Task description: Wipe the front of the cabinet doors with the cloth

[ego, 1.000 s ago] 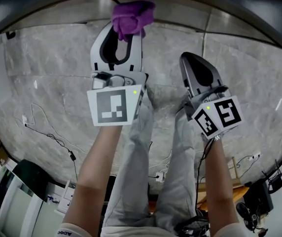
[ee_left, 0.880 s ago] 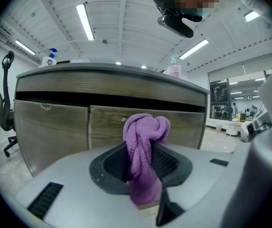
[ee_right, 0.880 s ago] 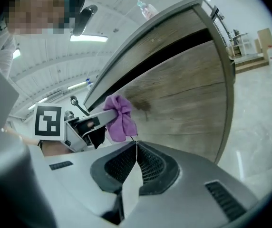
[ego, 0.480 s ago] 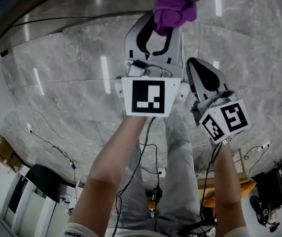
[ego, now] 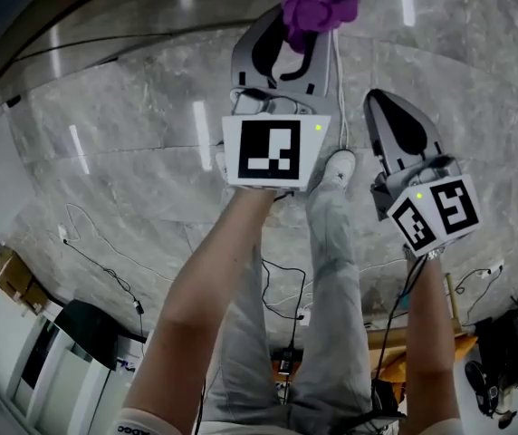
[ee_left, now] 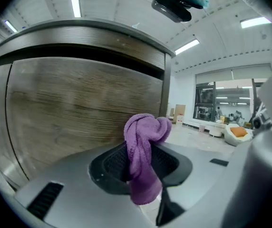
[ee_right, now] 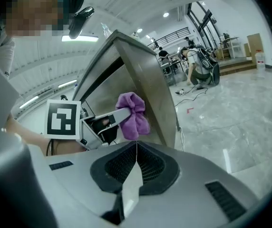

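Purple cloth [ego: 318, 7] sits at top centre of the head view, clamped in my left gripper [ego: 291, 36] fingers and bunched close to the wood-grain cabinet door [ee_left: 79, 108]. My right gripper [ego: 391, 109] is at frame right, fingers clenched together, holding nothing.

- Head view: above, facing steeply down; left gripper [ego: 302, 34] and right gripper [ego: 378, 102] near, upper frame
- Left gripper view: along its jaws; cabinet door [ee_left: 79, 103] close, filling left half
- Right gripper view: faces the left gripper; cloth [ee_right: 132, 110] shared by all three views
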### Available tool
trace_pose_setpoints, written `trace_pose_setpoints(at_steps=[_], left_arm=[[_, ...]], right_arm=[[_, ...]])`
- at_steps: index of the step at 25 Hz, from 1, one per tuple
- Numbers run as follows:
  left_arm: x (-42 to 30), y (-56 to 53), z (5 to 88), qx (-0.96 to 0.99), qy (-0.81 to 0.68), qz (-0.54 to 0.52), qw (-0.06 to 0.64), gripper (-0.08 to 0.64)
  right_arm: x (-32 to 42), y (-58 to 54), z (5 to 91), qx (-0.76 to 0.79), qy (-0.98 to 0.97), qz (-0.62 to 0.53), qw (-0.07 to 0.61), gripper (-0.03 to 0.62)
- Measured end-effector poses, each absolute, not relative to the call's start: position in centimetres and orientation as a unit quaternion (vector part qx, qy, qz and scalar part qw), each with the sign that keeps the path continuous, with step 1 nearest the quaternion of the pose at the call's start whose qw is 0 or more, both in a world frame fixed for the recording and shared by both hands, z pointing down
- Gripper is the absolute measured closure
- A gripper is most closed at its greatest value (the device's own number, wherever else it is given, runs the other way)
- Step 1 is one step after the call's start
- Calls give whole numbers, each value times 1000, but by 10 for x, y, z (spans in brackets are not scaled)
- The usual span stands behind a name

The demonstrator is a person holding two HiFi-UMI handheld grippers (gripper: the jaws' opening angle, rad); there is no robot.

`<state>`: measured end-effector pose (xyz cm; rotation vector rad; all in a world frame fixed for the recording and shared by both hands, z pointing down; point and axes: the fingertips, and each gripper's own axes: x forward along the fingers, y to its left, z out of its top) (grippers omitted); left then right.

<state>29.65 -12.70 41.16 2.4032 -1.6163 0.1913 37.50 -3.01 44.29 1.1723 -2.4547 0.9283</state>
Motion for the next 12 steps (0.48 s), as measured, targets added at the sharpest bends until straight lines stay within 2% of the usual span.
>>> trace_pose_setpoints(at_steps=[6,12], left_arm=[[203,-128,418,800,-582,86,113,444],[102,-125,420,785,-601,110,104,443]], right_arm=[[322,-31,447,399,-849,319,134,563],[240,-30,446,379,-858,320,133,563]])
